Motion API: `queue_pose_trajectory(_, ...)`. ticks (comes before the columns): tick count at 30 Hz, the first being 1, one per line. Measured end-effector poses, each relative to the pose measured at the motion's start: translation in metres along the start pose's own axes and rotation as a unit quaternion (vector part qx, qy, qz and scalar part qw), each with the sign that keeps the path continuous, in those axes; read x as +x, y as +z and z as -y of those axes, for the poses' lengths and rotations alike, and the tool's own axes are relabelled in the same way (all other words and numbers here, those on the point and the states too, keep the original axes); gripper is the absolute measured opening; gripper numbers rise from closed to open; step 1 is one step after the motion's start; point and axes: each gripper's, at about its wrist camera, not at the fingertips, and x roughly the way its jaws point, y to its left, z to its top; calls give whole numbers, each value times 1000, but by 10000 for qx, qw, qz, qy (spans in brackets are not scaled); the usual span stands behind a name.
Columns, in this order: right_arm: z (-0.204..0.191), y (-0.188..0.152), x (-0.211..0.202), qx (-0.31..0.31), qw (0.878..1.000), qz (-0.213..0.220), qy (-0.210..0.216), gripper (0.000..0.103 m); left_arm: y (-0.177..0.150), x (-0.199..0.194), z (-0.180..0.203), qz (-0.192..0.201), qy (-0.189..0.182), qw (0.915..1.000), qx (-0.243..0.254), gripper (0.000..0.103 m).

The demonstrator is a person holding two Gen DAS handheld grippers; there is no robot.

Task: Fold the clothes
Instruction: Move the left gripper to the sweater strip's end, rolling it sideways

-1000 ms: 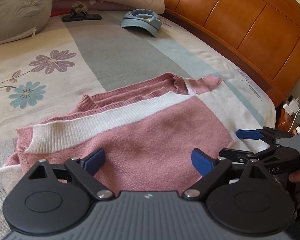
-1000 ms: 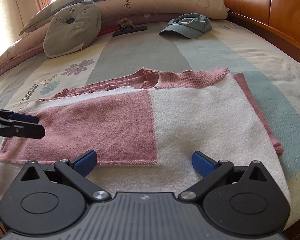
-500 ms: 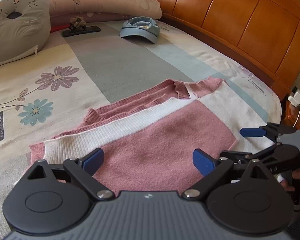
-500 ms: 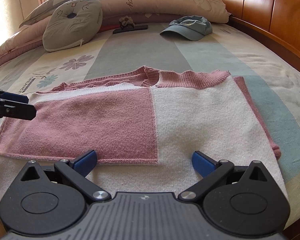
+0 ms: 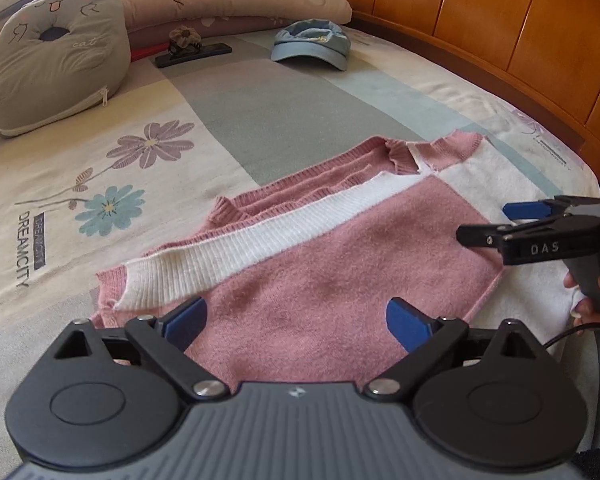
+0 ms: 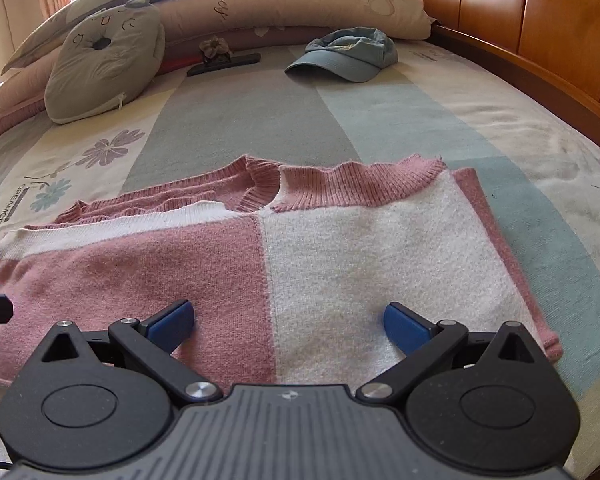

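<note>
While both grippers hover above it, pink-and-white sweater (image 6: pixel 284 264) lies folded flat on bed (image 6: pixel 240 120) | left gripper (image 5: pixel 296 320): wide, empty | right gripper (image 6: pixel 286 320): wide, empty | blue cap (image 6: pixel 348 58) beyond sweater, toward pillows (image 6: pixel 300 4) | headboard (image 5: pixel 500 36) right of sweater

Left gripper (image 5: pixel 296 320): you hold it low and level, jaws spread wide, blue pads (image 5: pixel 186 318) well apart, nothing between them.

Right gripper (image 6: pixel 286 318): same pose, jaws wide, blue pads (image 6: pixel 404 324) apart and empty. In the left wrist view it enters from the right edge, side-on, its fingers pointing left, one above the other with a gap between.

Right hand (image 5: pixel 592 292): your fingers wrap the grey handle; only part of the hand shows at the frame edge.
</note>
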Motion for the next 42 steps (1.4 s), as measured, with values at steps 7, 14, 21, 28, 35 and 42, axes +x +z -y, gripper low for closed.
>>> queue_pose_trajectory(7,10,-2,-26,34,9994,332,-48,103,-9,-12,-22,48,45,9988,-488,97)
queue_pose_trajectory(14,27,-5,-19,428,9988,17,-239,103,-20,-20,-18,8,171,9982,-572,97)
queue_pose_trajectory(21,13,-2,-40,343,9991,217,-124,103,-20,-36,-13,70,22,9983,-570,97)
queue_pose_trajectory(28,1,-6,-48,287,9994,164,-67,103,-42,-27,-5,-273,-128,9979,-576,97)
queue_pose_trajectory(35,-13,-9,-61,207,9995,259,3,103,-44,-48,-7,-18,-326,9974,-637,97)
queue_pose_trajectory(42,-25,-17,-73,91,9995,288,131,103,-61,-55,-8,-2,-419,9954,-867,97)
